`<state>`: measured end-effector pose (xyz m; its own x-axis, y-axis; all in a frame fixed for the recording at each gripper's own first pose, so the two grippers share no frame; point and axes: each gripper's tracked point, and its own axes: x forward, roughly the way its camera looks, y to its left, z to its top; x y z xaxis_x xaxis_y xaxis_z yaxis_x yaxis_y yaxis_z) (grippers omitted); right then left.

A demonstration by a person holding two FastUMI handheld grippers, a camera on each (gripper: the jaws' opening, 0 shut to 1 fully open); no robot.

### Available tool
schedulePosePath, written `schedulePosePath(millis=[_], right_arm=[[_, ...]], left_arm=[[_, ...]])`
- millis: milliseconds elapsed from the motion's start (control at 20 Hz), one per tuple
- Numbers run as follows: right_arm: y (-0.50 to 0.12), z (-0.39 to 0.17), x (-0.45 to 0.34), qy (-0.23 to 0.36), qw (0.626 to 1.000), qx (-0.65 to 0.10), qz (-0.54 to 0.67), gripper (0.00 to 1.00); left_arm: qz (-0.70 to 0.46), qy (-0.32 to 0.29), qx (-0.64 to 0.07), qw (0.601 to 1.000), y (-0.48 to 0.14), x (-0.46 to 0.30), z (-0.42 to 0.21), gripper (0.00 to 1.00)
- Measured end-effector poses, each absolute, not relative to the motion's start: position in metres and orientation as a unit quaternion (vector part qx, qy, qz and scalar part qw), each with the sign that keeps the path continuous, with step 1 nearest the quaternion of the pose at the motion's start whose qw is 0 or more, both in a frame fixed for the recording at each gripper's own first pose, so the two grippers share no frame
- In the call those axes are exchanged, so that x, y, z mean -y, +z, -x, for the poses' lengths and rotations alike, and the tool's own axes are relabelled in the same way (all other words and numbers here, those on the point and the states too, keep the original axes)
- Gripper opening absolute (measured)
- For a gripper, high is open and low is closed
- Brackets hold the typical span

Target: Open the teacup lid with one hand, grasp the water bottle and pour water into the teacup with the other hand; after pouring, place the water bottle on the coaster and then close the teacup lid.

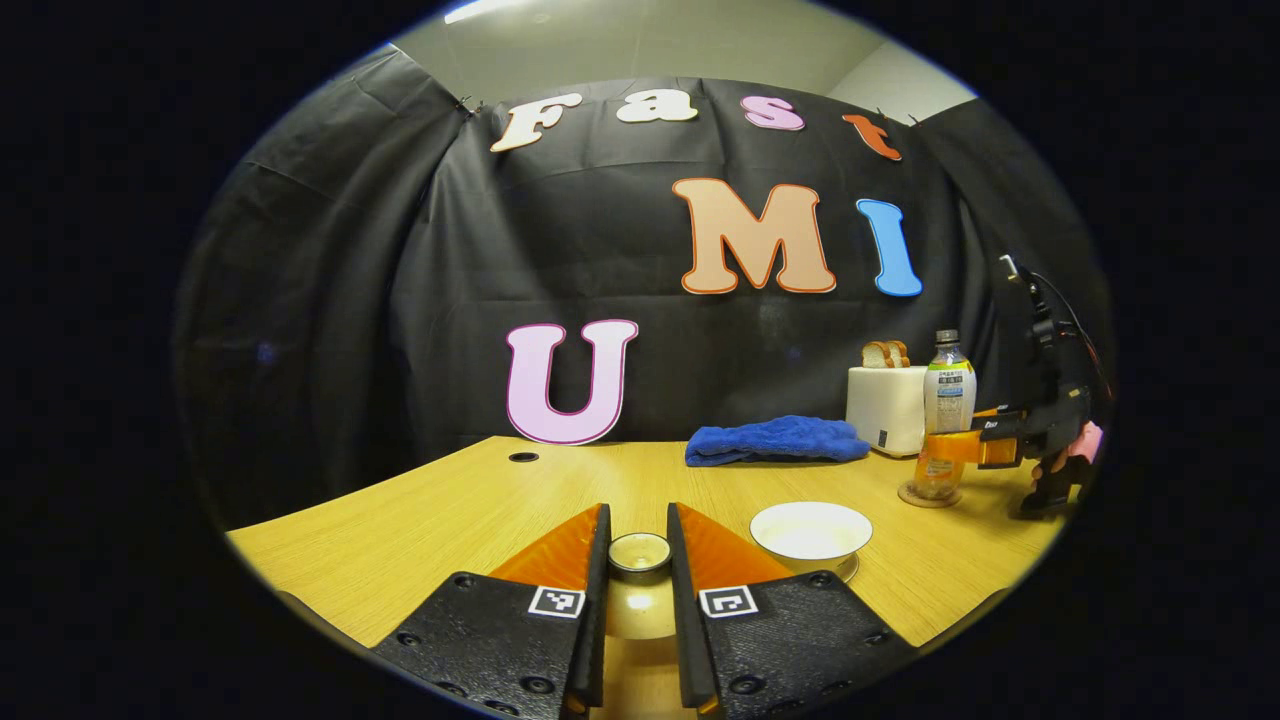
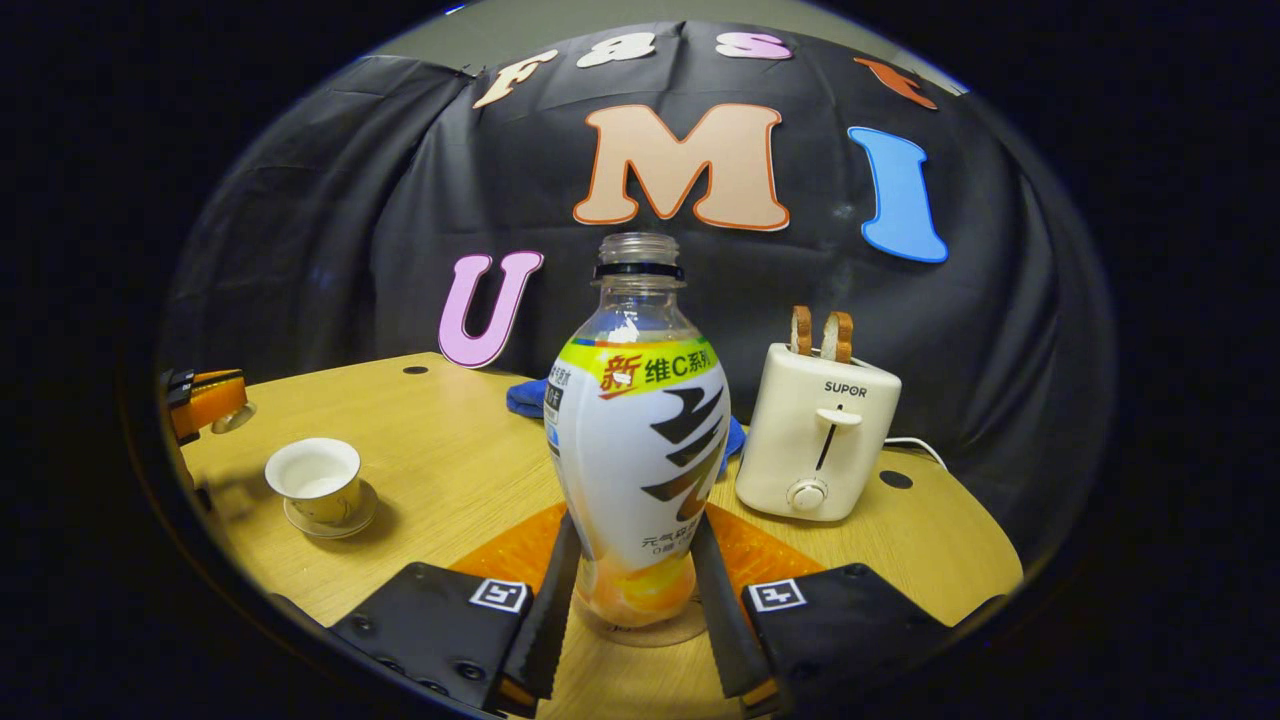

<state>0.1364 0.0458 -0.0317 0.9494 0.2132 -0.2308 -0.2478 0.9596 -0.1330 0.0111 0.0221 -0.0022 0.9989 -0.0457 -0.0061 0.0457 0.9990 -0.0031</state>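
Your left gripper [image 1: 638, 560] has the teacup lid [image 1: 639, 552] clamped by its knob between nearly closed fingers, lifted clear to the left of the open teacup [image 1: 810, 531], so the lid step looks done. Over at the right, the water bottle [image 2: 638, 440] stands uncapped on the coaster [image 2: 640, 632] near the toaster [image 2: 818, 435]. Your right gripper [image 2: 630, 600] fingers flank its lower body, seemingly pressing it; whether pouring has happened I cannot tell, and closing the lid remains.

Only clean brand here: the toaster [image 2: 818, 440], far right on the table, has SUPOR printed on its front. The water bottle [image 2: 640, 440] wears a printed label.
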Motion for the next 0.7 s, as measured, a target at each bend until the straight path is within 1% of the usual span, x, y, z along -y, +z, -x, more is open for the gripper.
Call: schedulePosePath(millis=[100, 200, 250, 300, 400, 450, 500, 550, 650, 700], right_arm=[[-0.034, -0.139, -0.044, 0.116, 0.984, -0.109, 0.073, 0.67], [-0.034, -0.139, -0.041, 0.113, 0.985, -0.111, 0.067, 0.66], [-0.033, -0.138, -0.040, 0.112, 0.986, -0.108, 0.063, 0.68], [-0.033, -0.136, -0.040, 0.113, 0.986, -0.107, 0.062, 0.72], [-0.034, -0.135, -0.041, 0.118, 0.985, -0.104, 0.064, 0.75], [-0.035, -0.134, -0.040, 0.118, 0.985, -0.106, 0.063, 0.78], [-0.036, -0.131, -0.041, 0.121, 0.985, -0.108, 0.059, 0.85], [-0.037, -0.130, -0.041, 0.120, 0.985, -0.108, 0.056, 0.89], [-0.038, -0.127, -0.039, 0.116, 0.986, -0.106, 0.063, 1.00], [-0.038, -0.125, -0.038, 0.114, 0.985, -0.106, 0.068, 1.00]], left_arm=[[0.002, -0.023, -0.003, 1.000, -0.002, -0.022, -0.011, 0.27], [0.001, -0.023, -0.003, 1.000, -0.002, -0.022, -0.011, 0.27], [0.002, -0.023, -0.003, 1.000, -0.002, -0.021, -0.011, 0.27], [0.002, -0.023, -0.003, 1.000, -0.002, -0.022, -0.011, 0.27], [0.001, -0.023, -0.003, 1.000, -0.002, -0.021, -0.011, 0.27], [0.001, -0.023, -0.003, 1.000, -0.002, -0.022, -0.011, 0.27], [0.001, -0.023, -0.003, 1.000, -0.002, -0.022, -0.012, 0.27], [0.001, -0.023, -0.003, 1.000, -0.002, -0.022, -0.011, 0.27], [0.002, -0.023, -0.003, 1.000, -0.002, -0.021, -0.011, 0.27], [0.001, -0.023, -0.004, 1.000, -0.002, -0.022, -0.012, 0.27]])
